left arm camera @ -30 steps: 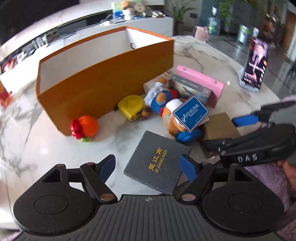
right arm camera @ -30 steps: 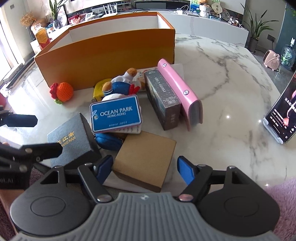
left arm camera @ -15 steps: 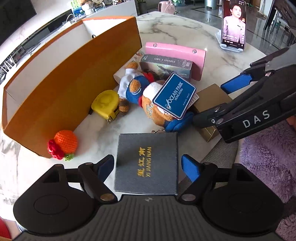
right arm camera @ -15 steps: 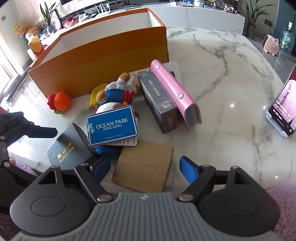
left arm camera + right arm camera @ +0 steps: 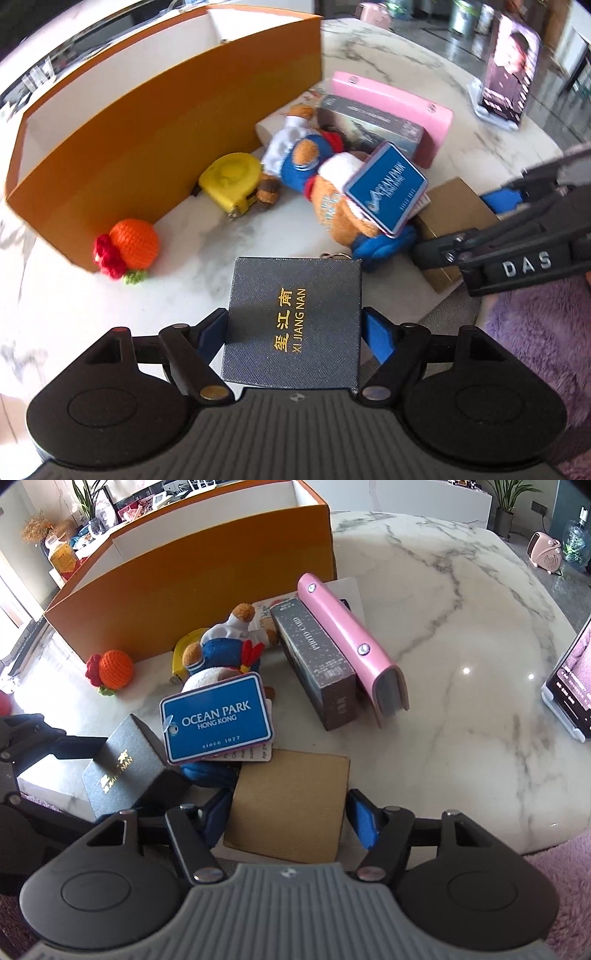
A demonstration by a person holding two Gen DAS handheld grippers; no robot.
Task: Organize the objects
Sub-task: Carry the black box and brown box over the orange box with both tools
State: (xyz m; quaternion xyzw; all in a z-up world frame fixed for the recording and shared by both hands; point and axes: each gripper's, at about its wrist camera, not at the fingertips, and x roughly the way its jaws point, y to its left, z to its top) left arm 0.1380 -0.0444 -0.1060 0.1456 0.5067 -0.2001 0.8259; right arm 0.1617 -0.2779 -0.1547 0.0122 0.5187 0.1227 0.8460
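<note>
Nothing looks sorted yet — the orange box (image 5: pixel 192 587) at the far left shows only bare white inner walls, while the plush toy (image 5: pixel 325 184), pink case (image 5: pixel 347 642) and the rest lie loose on the marble table (image 5: pixel 461 627). The left gripper (image 5: pixel 293 332) straddles the dark gift box (image 5: pixel 295 317) at the near edge, pads about touching, grip uncertain. The right gripper (image 5: pixel 288 814) is closing around the tan box (image 5: pixel 291 805) — not yet clamped.

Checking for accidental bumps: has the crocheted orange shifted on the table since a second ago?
No. The crocheted orange still sits against the near corner of the orange box, beside the yellow tape measure.
</note>
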